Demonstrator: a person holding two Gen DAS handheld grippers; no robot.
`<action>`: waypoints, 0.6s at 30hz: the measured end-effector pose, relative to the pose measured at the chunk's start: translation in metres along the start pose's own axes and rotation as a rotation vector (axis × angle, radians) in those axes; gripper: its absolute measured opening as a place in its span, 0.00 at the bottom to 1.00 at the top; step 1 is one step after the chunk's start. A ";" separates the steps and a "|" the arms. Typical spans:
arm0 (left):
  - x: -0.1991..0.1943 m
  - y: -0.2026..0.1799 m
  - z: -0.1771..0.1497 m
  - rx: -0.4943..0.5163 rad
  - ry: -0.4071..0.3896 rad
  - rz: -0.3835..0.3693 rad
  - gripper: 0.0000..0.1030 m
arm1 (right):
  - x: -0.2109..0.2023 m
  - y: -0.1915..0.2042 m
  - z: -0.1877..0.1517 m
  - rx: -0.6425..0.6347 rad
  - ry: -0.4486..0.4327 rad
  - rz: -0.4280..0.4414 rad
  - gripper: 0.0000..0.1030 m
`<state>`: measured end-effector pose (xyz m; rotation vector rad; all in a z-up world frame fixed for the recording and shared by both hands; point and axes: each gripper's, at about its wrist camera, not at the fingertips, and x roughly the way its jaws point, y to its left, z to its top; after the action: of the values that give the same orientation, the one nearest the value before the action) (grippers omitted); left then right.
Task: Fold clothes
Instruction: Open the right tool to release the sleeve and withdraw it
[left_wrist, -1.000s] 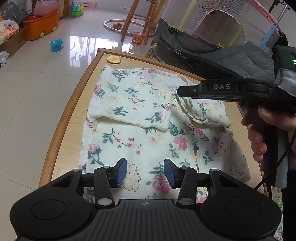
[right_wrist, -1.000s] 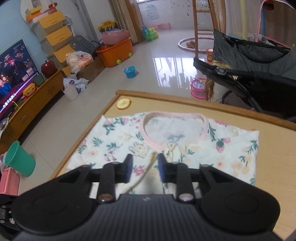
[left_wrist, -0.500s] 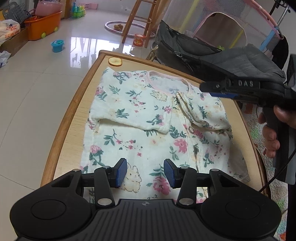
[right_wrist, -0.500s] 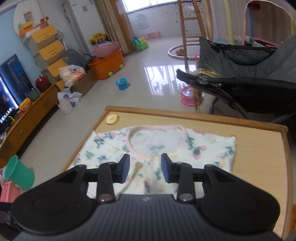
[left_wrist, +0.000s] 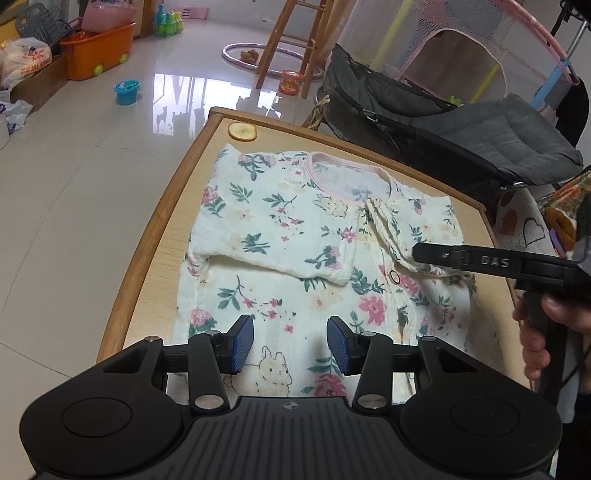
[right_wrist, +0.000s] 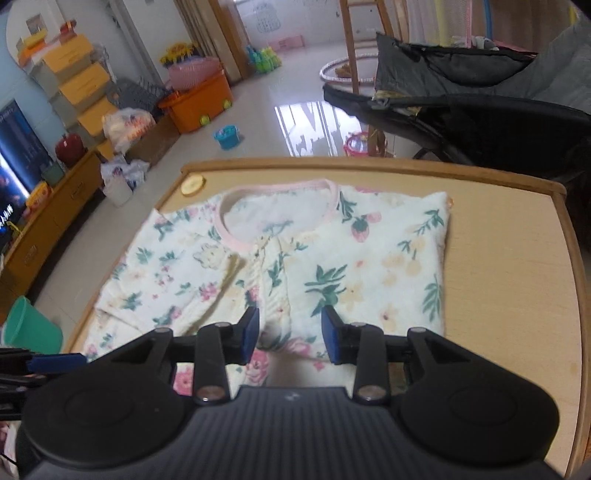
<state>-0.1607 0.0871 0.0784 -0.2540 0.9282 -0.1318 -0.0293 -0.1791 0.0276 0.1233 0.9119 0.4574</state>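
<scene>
One cream, floral-printed baby garment with a pink-trimmed neckline (left_wrist: 295, 251) lies flat on one light wooden table with a raised darker wooden rim (left_wrist: 147, 258), neckline toward the far edge. One sleeve is folded in across the chest from the left; the other sleeve lies folded in from the right. One round slice of pale wood (left_wrist: 242, 131) sits at the table's far left corner, just beyond the garment's shoulder and apart from it.

Two grippers are in view. The left gripper (left_wrist: 290, 343) hangs over the garment's near hem, its blue pads (left_wrist: 242, 343) spread apart with only cloth seen below them, nothing pinched. The right gripper (right_wrist: 290, 334) is over the garment's middle front; its pads stand apart too, and whether they brush the fabric is hard to judge from this angle. In the left wrist view it reaches in from the right, held in one hand (left_wrist: 546, 332), its tip above the right-hand folded sleeve.

The garment's left edge runs close to the table rim, leaving a narrow bare strip. On the right a wide band of bare tabletop stays open. Beyond the far rim stands one dark grey stroller (left_wrist: 443, 125), close to the table; the tiled floor (left_wrist: 74, 184) on the left is open.
</scene>
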 end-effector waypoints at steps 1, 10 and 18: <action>0.000 -0.001 0.000 0.005 -0.006 0.008 0.45 | -0.006 0.000 -0.001 0.005 -0.017 0.004 0.35; -0.008 -0.007 0.007 0.025 -0.113 0.042 0.45 | -0.054 0.009 -0.032 -0.031 -0.122 -0.033 0.36; -0.013 -0.007 0.018 0.039 -0.172 0.014 0.45 | -0.076 0.011 -0.068 -0.030 -0.173 -0.055 0.37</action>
<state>-0.1538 0.0861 0.1005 -0.2193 0.7560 -0.1130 -0.1264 -0.2084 0.0448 0.1086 0.7370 0.4025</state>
